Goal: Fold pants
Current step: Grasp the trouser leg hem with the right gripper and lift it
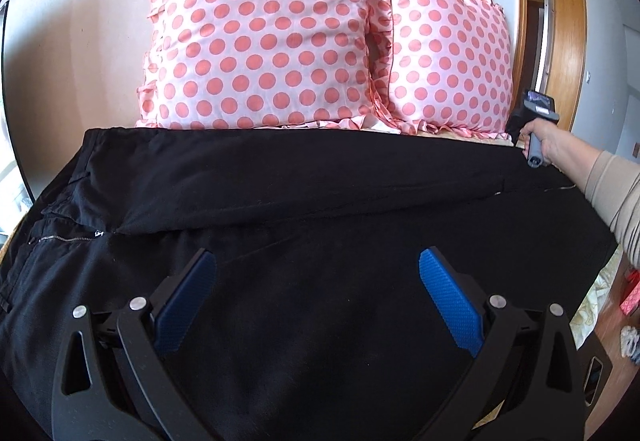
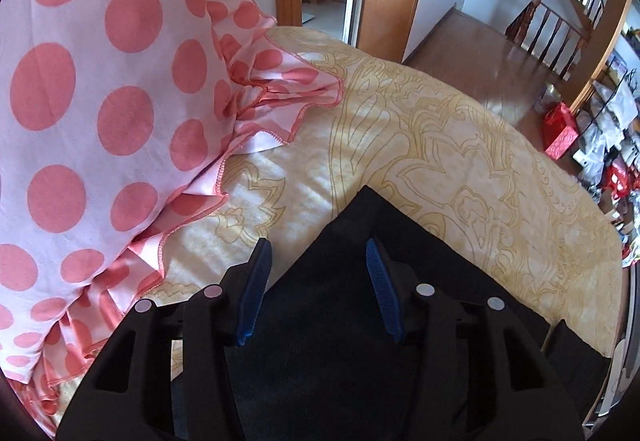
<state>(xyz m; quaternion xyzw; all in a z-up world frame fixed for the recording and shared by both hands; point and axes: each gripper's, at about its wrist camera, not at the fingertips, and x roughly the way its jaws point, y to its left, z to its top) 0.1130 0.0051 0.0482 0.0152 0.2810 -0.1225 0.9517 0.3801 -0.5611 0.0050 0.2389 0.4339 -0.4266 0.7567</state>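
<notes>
Black pants [image 1: 320,181] lie spread across the bed, waist and zipper [image 1: 60,239] at the left, legs running right. One leg is folded over the other along a slanted edge. My left gripper [image 1: 316,255] hovers open over the thigh area, with nothing between its blue pads. At the far right a person's hand [image 1: 548,141] holds the right gripper at the leg ends. In the right wrist view the right gripper [image 2: 318,241] points down at the hem corner of the pants [image 2: 356,213]. Its jaws are half apart, and the cloth lies between them without being pinched.
Two pink polka-dot pillows [image 1: 260,41] [image 1: 448,61] lean against the wall just behind the pants, and one pillow [image 2: 100,81] is close on the right gripper's left. The yellow patterned sheet [image 2: 460,145] extends beyond the hem. The bed's edge, wood floor [image 2: 480,49] and clutter lie to the right.
</notes>
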